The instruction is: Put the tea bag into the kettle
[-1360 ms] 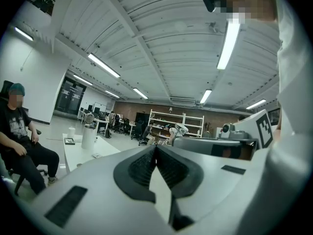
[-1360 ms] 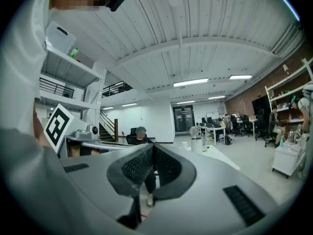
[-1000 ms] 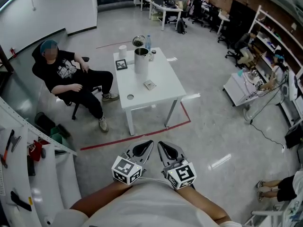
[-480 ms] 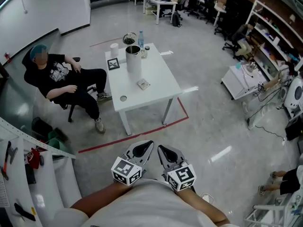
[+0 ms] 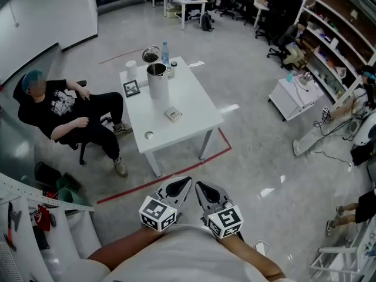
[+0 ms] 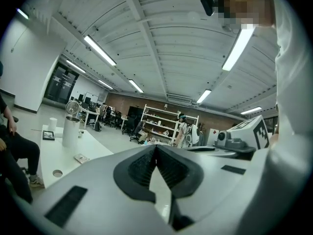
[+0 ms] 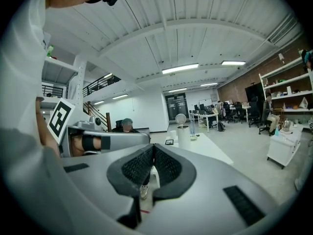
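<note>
We see an office tabletop (image 5: 194,98): kettle (image 5: 157,82) upright, tea bag (image 5: 172,114) flat near it; our left claw (image 5: 186,181) and right claw (image 5: 199,185) pressed together.

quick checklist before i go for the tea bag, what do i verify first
1. Left gripper empty: ok, jaws together, nothing between them.
2. Right gripper empty: ok, jaws together, nothing between them.
3. Jaws open for a pick: not ok, both are shut.
4. Tea bag found: ok, it lies flat on the table, apart from the kettle.
5. The kettle ready: ok, it stands upright and its top looks open.
6. Tea bag in reach: not ok, the table stands well ahead of both grippers.
</note>
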